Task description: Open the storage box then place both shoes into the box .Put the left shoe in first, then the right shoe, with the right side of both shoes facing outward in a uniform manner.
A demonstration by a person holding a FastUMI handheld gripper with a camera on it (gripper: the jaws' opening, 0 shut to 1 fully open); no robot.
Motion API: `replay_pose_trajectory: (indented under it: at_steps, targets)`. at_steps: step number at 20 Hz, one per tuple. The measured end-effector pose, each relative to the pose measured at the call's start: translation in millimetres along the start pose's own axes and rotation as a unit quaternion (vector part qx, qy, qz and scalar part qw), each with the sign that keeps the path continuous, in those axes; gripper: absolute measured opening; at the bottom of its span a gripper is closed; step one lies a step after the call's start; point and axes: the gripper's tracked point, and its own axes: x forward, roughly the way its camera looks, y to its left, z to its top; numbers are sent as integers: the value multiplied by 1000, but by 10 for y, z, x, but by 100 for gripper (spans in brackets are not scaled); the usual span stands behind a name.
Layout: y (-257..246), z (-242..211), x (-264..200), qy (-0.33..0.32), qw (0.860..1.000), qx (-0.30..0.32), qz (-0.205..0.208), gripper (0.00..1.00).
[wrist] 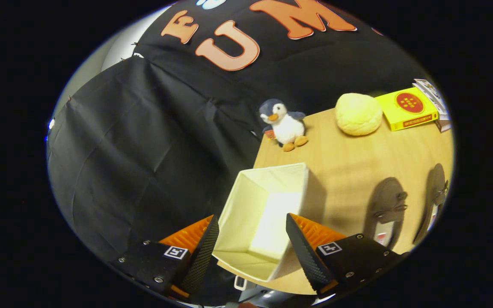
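At the bottom of the frame the gripper (253, 248) hovers with fingers apart, holding nothing, above the already open storage box (268, 214). At lower right lie two shoes (387, 209); next, probably, it must grasp the left one. Farther stands a toy penguin (284, 124).

The gripper (250, 248) was held with its fingers spread apart above the open, empty storage box (268, 214) on the table (349, 158). Two dark shoes (385, 209) were laid beside the box, and a plush penguin (284, 124), a yellow ball (358, 114) and a yellow carton (405, 108) were seen beyond it.
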Motion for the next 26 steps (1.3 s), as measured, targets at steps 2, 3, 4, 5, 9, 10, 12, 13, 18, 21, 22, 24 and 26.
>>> replay_pose_trajectory:
  at_steps: [2, 3, 4, 5, 9, 10, 12, 13, 18, 21, 22, 24, 26]
  targets:
    - [-295, 42, -99, -10, 999, -17, -30, 95]
    - [-445, 20, -165, -11, 999, -28, -45, 96]
    - [-591, -4, -221, -9, 997, -36, -60, 95]
    - [-706, -64, -312, -5, 996, -42, -76, 96]
    - [-1244, -278, -415, 21, 990, -49, -131, 97]
    - [-1271, -333, -492, 23, 989, -44, -140, 96]
    - [-1478, -417, -526, 30, 984, -46, -167, 95]
    - [-1597, -472, -551, 34, 982, -52, -180, 93]
    - [-2028, -615, -502, 56, 971, -65, -224, 87]
    - [-2216, -659, -412, 62, 966, -70, -241, 79]
    - [-2281, -678, -377, 66, 964, -73, -247, 78]
    - [-2400, -720, -298, 73, 961, -75, -257, 74]
    - [-2511, -684, -201, 68, 958, -86, -267, 72]
